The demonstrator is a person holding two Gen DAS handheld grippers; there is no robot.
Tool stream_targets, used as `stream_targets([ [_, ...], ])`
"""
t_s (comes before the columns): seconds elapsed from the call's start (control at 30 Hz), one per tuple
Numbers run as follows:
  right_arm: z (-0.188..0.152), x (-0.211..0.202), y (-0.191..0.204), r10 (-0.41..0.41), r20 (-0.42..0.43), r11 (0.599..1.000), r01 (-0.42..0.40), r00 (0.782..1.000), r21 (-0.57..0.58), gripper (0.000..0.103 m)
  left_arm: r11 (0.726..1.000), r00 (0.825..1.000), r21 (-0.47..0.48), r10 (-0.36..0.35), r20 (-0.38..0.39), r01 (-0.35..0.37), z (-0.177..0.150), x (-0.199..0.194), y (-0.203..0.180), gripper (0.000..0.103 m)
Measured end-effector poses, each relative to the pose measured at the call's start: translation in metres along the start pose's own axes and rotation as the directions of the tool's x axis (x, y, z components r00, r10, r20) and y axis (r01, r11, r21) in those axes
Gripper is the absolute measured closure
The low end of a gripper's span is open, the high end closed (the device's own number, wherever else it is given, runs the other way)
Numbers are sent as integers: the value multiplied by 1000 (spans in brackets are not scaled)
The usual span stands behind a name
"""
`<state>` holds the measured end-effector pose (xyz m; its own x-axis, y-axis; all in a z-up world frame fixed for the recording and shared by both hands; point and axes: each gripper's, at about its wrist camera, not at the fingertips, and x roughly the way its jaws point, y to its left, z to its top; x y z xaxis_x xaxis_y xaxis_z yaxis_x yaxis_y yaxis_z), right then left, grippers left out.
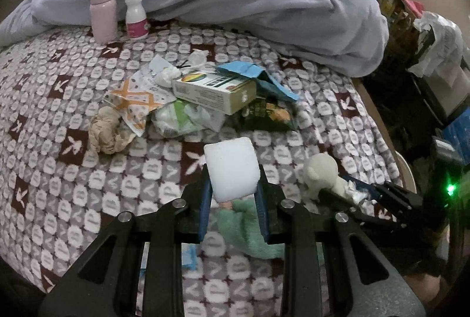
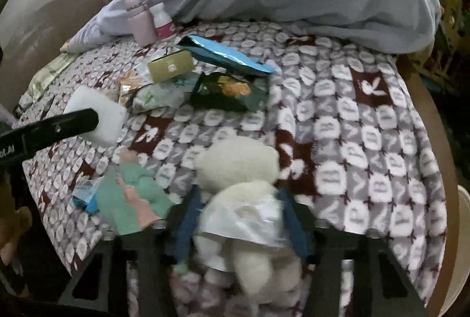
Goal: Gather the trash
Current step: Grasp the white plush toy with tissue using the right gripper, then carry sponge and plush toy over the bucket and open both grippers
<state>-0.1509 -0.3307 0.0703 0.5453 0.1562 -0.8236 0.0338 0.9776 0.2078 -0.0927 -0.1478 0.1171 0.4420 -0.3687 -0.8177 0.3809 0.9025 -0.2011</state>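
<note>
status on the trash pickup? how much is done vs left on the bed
Nothing visibly binned; no bin in view. In hand: left gripper shut on a white pad, right gripper on a white teddy bear. Left: the pile mid-bed, including the box, blue wrapper and green snack bag.

A white foam block (image 1: 232, 168) is sitting clamped between the left tongs (image 1: 233, 193), and a cream plush bear (image 2: 243, 187) wearing a crinkly plastic skirt is sitting gripped in the right tongs (image 2: 241, 217). Further up the bed, a cardboard box (image 1: 213, 90), blue foil packet (image 1: 252, 74), dark green snack bag (image 1: 268, 114), orange-patterned wrapper (image 1: 136, 101), crumpled tissues (image 1: 169, 74) and a beige cloth wad (image 1: 107, 133) are lying heaped together.
</note>
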Motion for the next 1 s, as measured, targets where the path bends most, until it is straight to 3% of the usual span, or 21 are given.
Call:
stream_targets([
  [0.1, -2, -21, -13, 60, 42, 997, -62, 997, 56, 66, 1000, 1000, 9, -20, 4, 20, 1, -2, -9, 79],
  [0.23, -5, -50, -23, 45, 93, 997, -51, 995, 64, 66, 998, 998, 32, -52, 18, 51, 4, -7, -30, 79],
  [0.53, -13, -101, -55, -19, 177, 995, 1, 984, 101, 66, 988, 994, 108, -112, 12, 110, 5, -6, -87, 79],
  [1.0, -43, -153, -132, -144, 218, 966, 89, 965, 243, 66, 953, 981, 231, -194, -29, 195, 1, 3, -178, 79],
])
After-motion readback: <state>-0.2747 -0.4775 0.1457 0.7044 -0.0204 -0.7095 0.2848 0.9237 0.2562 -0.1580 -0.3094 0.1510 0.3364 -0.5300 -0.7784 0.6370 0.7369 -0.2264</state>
